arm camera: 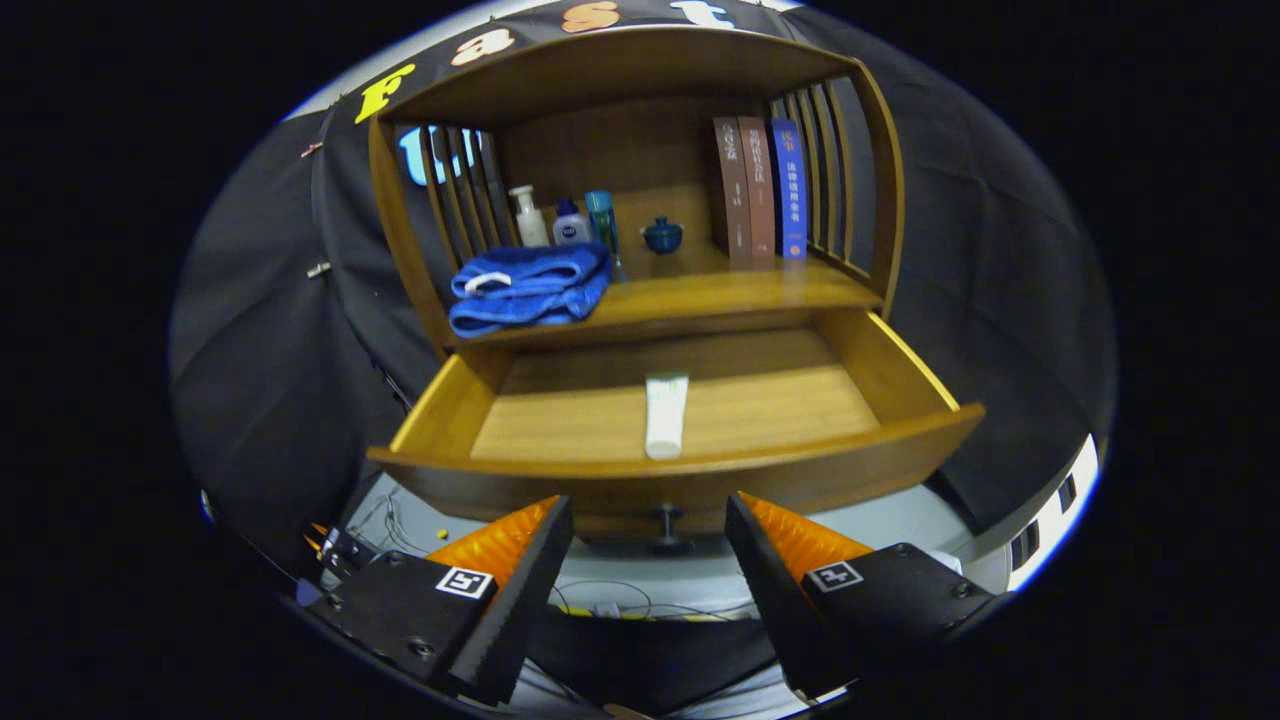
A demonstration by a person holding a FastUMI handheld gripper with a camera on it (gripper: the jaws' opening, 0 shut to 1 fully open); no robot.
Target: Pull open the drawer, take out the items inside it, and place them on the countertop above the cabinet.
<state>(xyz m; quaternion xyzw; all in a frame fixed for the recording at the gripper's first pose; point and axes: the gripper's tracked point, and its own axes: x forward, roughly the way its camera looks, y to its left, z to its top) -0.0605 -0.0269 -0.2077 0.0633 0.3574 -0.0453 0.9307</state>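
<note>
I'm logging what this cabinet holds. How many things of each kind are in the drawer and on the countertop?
Tubes in drawer: 1
Towels: 1
Bottles: 3
Lidded pots: 1
Books: 3
Total: 9
Gripper jaws open, empty.

Chinese characters are seen printed down the spines of the three books point(759, 187) stood on the cabinet's shelf point(720, 290), too small to be read with certainty, while square black-and-white coded markers point(466, 582) are carried on the tool's point(650, 560) spread, empty fingers.

black cloth wall point(260, 330) drapes behind a wooden cabinet point(640, 70).
</note>
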